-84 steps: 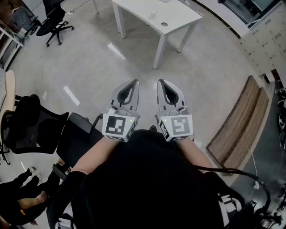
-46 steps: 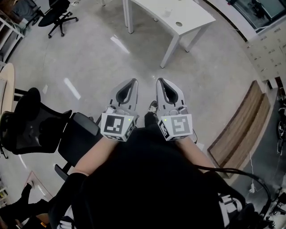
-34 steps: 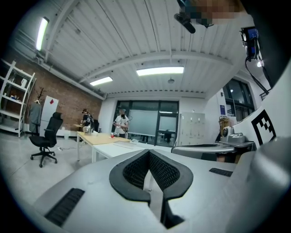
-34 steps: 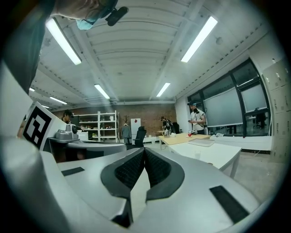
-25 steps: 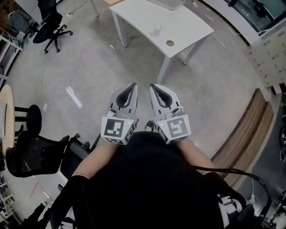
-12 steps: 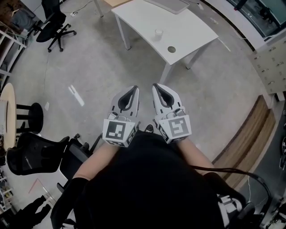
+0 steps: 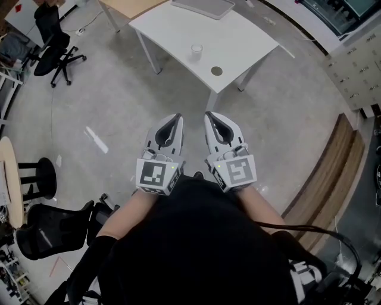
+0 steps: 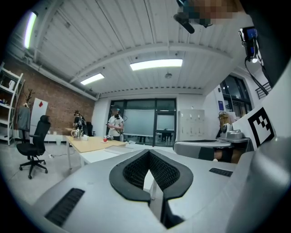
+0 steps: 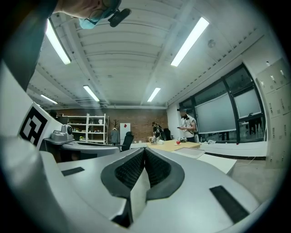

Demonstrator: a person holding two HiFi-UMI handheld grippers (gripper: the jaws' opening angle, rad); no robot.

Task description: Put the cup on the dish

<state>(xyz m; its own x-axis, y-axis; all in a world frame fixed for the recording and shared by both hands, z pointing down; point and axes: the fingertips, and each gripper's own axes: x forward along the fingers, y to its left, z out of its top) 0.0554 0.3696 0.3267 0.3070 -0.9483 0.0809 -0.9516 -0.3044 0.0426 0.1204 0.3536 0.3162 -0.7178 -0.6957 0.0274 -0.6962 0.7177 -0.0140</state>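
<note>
White desk (image 7: 238, 36) is shown at twelve o'clock, well ahead of the tongs. The left tongs (image 7: 177, 118) and right tongs (image 7: 209, 115) are clenched and empty. The cup (image 7: 196, 51) stands between ten and eleven o'clock of the dish (image 7: 216, 71). It could be toppled if approached with unopened tongs.

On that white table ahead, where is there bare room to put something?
The white table is mostly bare: a wide stretch right of the cup and dish, and another between the cup and the left corner. Crowded only near the front edge, where cup and dish sit close but apart; a flat grey item takes the far edge.
</note>
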